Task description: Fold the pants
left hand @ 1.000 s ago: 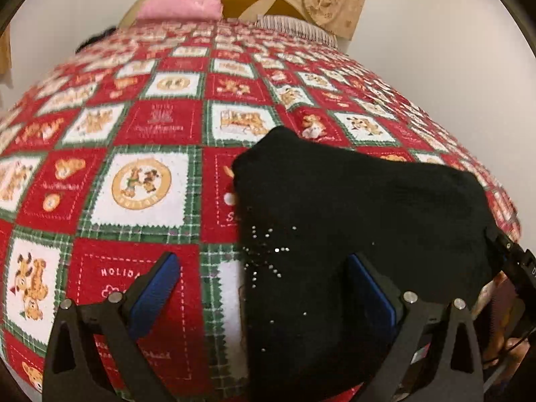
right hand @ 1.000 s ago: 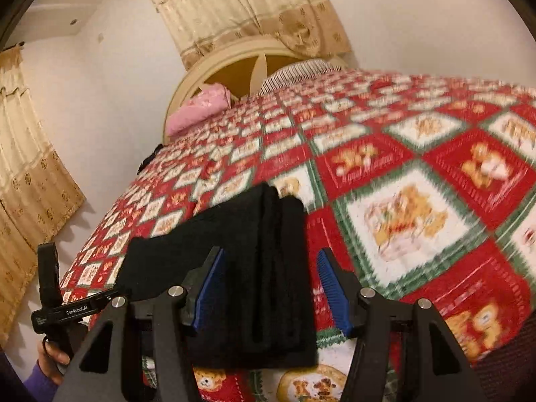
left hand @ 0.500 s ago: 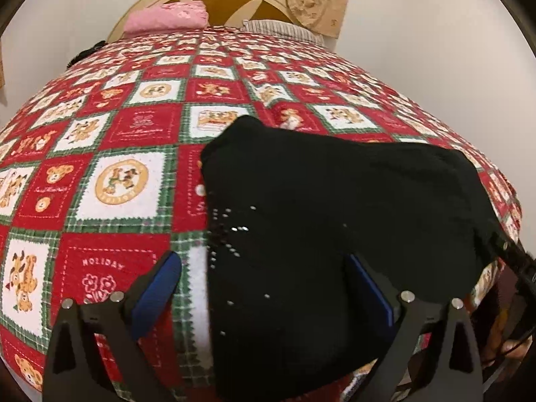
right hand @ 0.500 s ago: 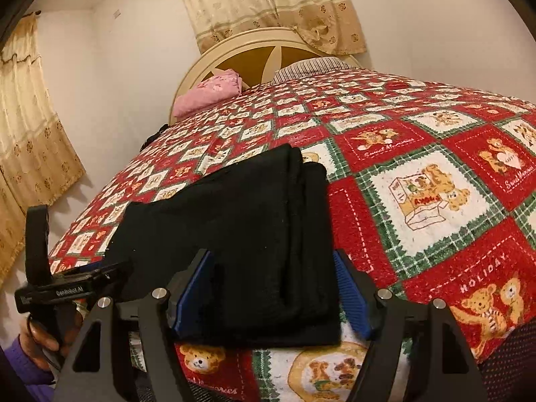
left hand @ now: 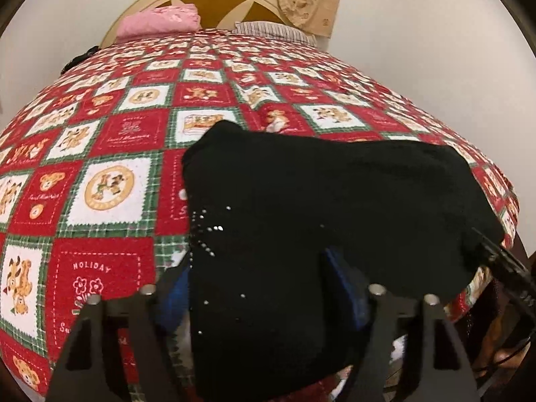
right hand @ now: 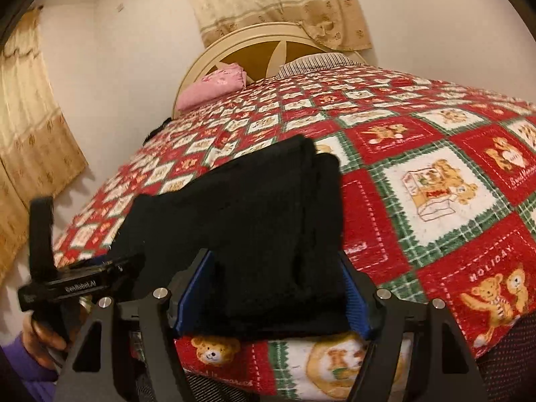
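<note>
The left tongs [left hand: 258, 288] stand spread, their 2 blue-padded fingers [left hand: 345, 288] set on either side of the near edge of the black pants [left hand: 318, 201], gripping nothing; the cloth lies between the fingers and hides part of the left one; the right tongs [right hand: 274, 288] are likewise spread, a blue pad at each side of the folded stack's near end, not pinching it; the pants lie folded in layers at the foot corner of the bed, on the red, green and white teddy-bear quilt [right hand: 435, 201], their near edge close to the mattress edge; beyond, a pink pillow [left hand: 160, 23] rests against the cream headboard [right hand: 268, 47]; beige curtains [right hand: 278, 3] hang behind.
</note>
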`<action>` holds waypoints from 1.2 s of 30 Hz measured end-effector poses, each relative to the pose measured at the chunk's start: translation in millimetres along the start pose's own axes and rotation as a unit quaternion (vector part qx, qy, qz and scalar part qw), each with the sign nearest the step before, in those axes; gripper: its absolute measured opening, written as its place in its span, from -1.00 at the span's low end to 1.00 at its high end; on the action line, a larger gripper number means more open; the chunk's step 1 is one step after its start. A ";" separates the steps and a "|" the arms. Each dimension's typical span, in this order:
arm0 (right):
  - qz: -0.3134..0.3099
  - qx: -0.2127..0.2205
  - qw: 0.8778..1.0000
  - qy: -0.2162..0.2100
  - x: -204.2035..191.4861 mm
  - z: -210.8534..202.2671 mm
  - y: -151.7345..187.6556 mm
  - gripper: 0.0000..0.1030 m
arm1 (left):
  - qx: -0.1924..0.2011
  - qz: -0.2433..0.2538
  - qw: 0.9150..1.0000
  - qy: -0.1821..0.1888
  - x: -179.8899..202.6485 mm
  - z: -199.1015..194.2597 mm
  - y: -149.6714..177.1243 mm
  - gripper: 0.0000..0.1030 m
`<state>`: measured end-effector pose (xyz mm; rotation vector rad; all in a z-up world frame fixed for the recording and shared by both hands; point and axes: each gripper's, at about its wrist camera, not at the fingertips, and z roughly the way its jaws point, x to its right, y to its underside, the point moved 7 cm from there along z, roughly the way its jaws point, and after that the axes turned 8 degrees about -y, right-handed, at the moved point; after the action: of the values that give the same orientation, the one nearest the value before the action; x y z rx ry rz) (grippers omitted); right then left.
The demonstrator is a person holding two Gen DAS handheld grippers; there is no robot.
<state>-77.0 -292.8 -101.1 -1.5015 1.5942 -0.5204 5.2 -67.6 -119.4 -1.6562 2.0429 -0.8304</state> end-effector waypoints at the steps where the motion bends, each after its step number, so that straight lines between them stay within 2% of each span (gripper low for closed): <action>1: -0.007 -0.002 1.000 0.010 -0.5 1.3 1.1 0.27 | 0.000 0.002 1.000 0.002 1.0 -0.3 -0.3 0.27; 2: -0.013 -0.004 1.000 0.019 -0.7 1.7 2.0 0.23 | 0.001 0.003 1.000 0.005 1.7 -1.1 -0.6 0.22; 4: -0.025 -0.012 0.999 0.032 -1.5 2.2 3.0 0.03 | 0.004 0.001 1.000 0.014 2.6 -3.2 -1.8 -0.15; 6: -0.029 -0.019 0.999 0.029 -5.0 3.7 2.6 -0.13 | 0.006 0.001 1.000 0.021 4.2 -5.6 -3.3 -0.34; 8: -0.032 -0.018 0.999 0.036 -6.3 3.7 3.5 -0.19 | 0.007 0.000 1.000 0.017 4.1 -6.5 -4.2 -0.42; 13: -0.137 -0.017 0.984 0.109 -33.6 3.9 7.3 -0.32 | 0.017 0.000 1.000 0.004 1.5 -11.7 -7.5 -0.67; 14: -0.168 -0.016 0.978 0.126 -41.3 4.1 8.8 -0.32 | 0.021 0.003 1.000 0.001 1.5 -13.2 -8.3 -0.69; 16: -0.189 -0.013 0.972 0.139 -47.1 3.3 9.7 -0.34 | 0.027 0.010 1.000 -0.005 2.3 -15.2 -8.4 -0.71; 21: -0.146 0.005 0.984 0.103 -48.3 -10.4 0.2 -0.35 | 0.050 0.026 0.998 -0.014 2.8 -25.8 -11.6 -0.72; 36: -0.148 0.017 0.987 0.053 -96.7 -3.5 -8.0 -0.35 | 0.056 -0.017 0.998 -0.035 -36.6 -34.3 -24.0 -0.74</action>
<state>-84.4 -203.4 -64.0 -1.7198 1.4406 -0.8015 10.1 -28.3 -80.5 -1.6384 1.8902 -0.8688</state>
